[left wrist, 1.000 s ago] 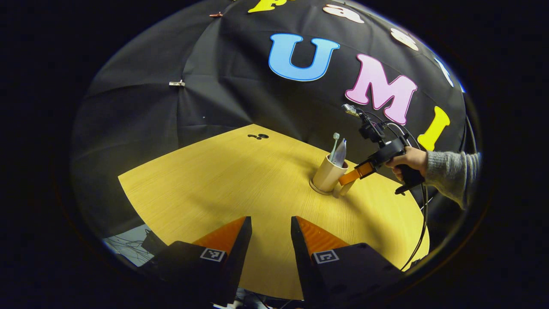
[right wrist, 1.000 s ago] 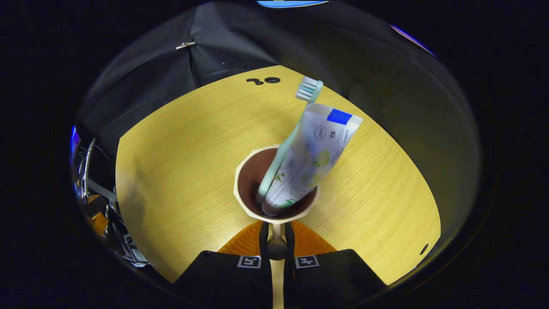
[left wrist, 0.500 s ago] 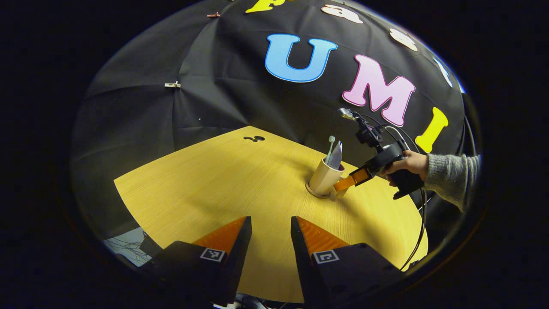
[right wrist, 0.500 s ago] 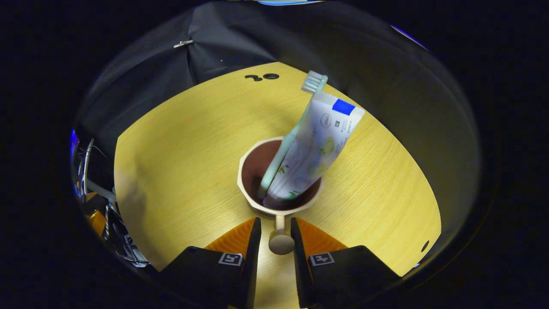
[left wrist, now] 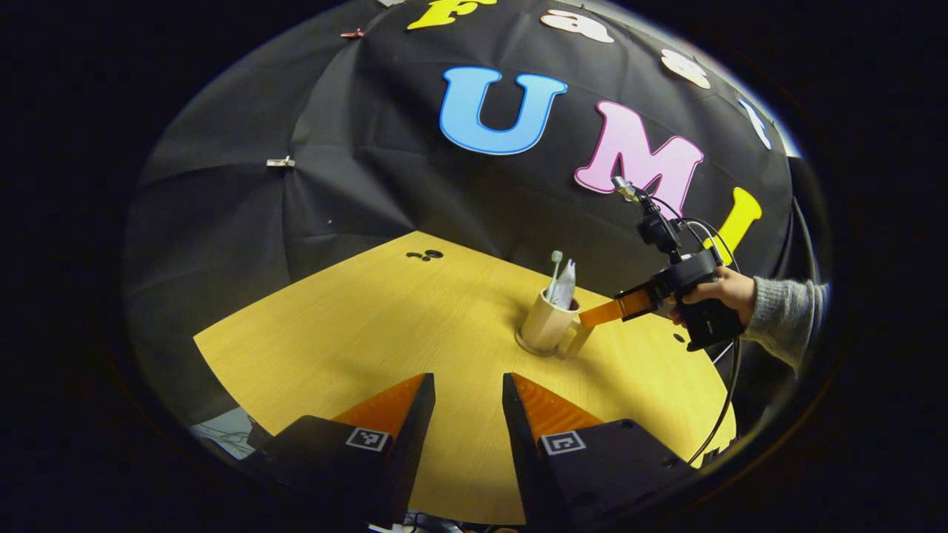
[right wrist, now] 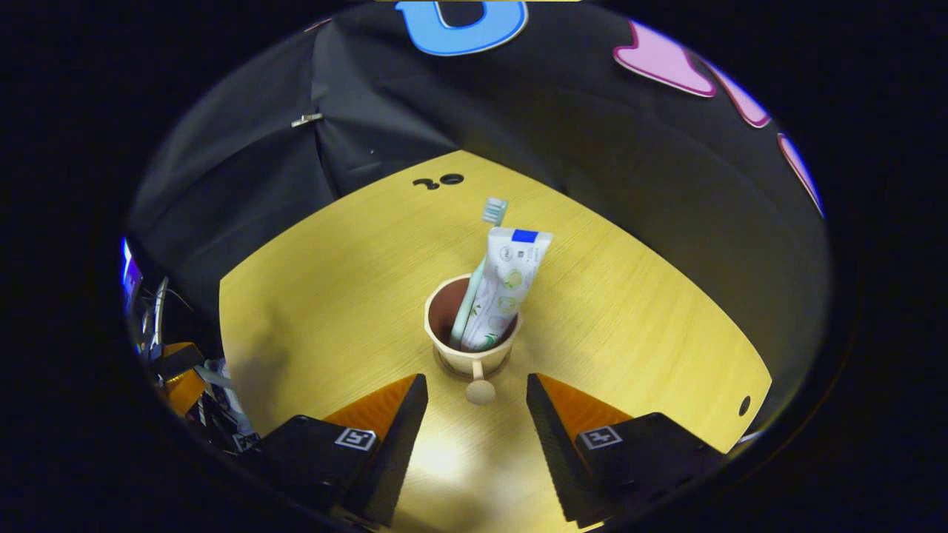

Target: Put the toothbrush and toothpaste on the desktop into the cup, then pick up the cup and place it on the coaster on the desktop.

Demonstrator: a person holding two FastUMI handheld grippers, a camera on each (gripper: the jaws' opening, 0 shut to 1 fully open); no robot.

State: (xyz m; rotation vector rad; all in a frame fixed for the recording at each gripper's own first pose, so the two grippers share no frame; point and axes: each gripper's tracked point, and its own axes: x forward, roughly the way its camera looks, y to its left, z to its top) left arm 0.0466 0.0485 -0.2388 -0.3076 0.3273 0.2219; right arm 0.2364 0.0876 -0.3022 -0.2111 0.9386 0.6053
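A beige cup (right wrist: 466, 346) (left wrist: 543, 326) stands upright on a round coaster (right wrist: 448, 366) (left wrist: 527, 347) on the yellow desktop. A mint toothbrush (right wrist: 478, 277) (left wrist: 553, 271) and a white toothpaste tube (right wrist: 505, 285) (left wrist: 565, 283) lean inside the cup. My right gripper (right wrist: 477, 396) is open, its fingers apart on either side of the cup's handle (right wrist: 480, 386), touching nothing. In the left gripper view that gripper (left wrist: 601, 317) hangs just right of the cup, held by a hand (left wrist: 722, 290). My left gripper (left wrist: 468, 396) is open over the desktop's near edge, far from the cup.
The yellow wooden desktop (left wrist: 385, 326) (right wrist: 326, 296) has small dark holes at its far corner (left wrist: 424, 255) (right wrist: 438, 180) and one at the right edge (right wrist: 744, 405). A grey sleeve (left wrist: 785, 326) and a cable (left wrist: 729, 400) sit at the right. Cables and gear lie beyond the left edge (right wrist: 178, 363).
My right gripper let go of the cup's handle, opened wide and drew back from the cup. The cup stays on the coaster. My left gripper barely shifted.
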